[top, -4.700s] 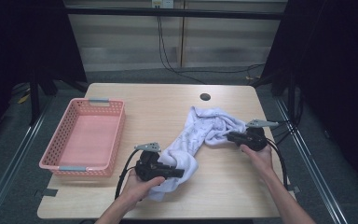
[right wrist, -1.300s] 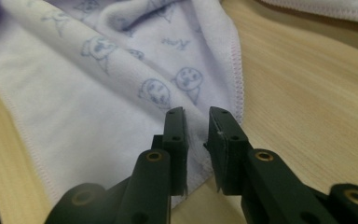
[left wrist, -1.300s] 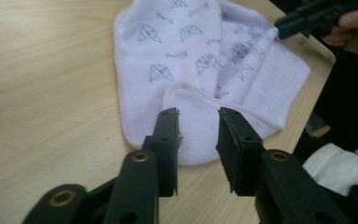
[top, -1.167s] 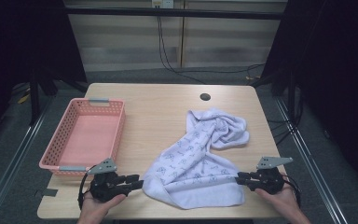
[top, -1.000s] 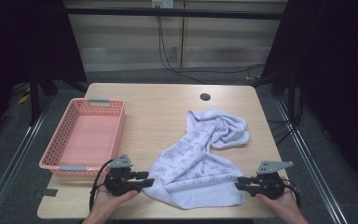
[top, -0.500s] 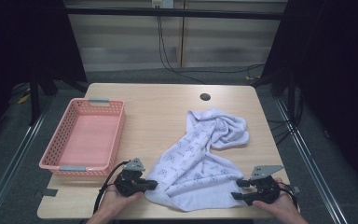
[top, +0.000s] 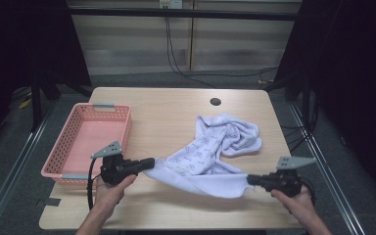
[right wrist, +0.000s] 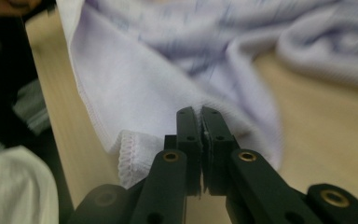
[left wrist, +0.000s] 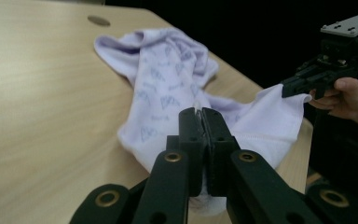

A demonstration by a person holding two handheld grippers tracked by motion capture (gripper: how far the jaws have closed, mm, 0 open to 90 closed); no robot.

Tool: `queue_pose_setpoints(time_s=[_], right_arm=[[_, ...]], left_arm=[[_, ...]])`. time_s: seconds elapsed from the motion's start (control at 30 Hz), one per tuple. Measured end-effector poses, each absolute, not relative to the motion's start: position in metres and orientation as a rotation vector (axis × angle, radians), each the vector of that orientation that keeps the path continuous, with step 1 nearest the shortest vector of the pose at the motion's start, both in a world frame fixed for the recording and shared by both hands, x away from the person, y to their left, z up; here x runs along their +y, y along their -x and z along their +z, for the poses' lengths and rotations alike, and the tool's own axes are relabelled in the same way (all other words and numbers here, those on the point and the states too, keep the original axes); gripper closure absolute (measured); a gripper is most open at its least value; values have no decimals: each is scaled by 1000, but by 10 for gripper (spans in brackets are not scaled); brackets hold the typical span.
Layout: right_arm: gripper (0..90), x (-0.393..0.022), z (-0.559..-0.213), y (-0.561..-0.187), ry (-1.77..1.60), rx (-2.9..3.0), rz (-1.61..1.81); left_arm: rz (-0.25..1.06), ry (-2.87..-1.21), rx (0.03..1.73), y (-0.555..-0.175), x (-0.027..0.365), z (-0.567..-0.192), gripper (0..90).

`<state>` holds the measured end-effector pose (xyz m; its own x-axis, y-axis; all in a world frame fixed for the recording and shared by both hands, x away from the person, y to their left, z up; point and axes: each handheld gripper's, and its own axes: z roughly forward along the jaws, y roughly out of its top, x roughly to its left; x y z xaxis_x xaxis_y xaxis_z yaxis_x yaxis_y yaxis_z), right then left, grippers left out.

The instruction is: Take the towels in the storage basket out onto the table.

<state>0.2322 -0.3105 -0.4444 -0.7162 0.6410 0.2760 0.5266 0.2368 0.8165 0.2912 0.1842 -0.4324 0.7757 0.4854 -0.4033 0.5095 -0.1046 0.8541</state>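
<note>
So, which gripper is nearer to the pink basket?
Left. The left gripper sits just beside the pink basket, at its near corner; the right gripper is across the table, past the towel.

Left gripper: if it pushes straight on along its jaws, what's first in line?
Likely the pale lilac printed towel that the left gripper already clamps; its bunched part lies straight ahead on the wooden table. Depth is unclear.
</note>
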Motion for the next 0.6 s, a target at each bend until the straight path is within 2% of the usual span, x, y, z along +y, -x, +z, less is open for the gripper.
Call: queue_pose_setpoints(time_s=[0.03,0.2,0.3,0.37,0.4,0.43,0.6], right_arm=[[878,-310,-444,-232,-1128,2377,1494],[879,-328,-383,-268,-1089,2178,1626],[880,-332,-366,-282,-1090,2116,1647],[880,-332,-349,-294,-1074,2078,1652],[880,-331,-330,-304,-1059,2042,1650],[880,-331,-330,-304,-1059,2042,1650],[881,-338,-273,-324,-1028,1932,1655]], left_arm=[[-17,-1723,787,-295,183,-428,882],[33,-1662,799,-326,178,-403,883],[59,-1650,788,-335,176,-390,883],[86,-1640,770,-343,174,-373,883],[105,-1641,765,-347,174,-363,883],[124,-1631,758,-350,174,-353,883],[202,-1569,709,-360,177,-300,884]])
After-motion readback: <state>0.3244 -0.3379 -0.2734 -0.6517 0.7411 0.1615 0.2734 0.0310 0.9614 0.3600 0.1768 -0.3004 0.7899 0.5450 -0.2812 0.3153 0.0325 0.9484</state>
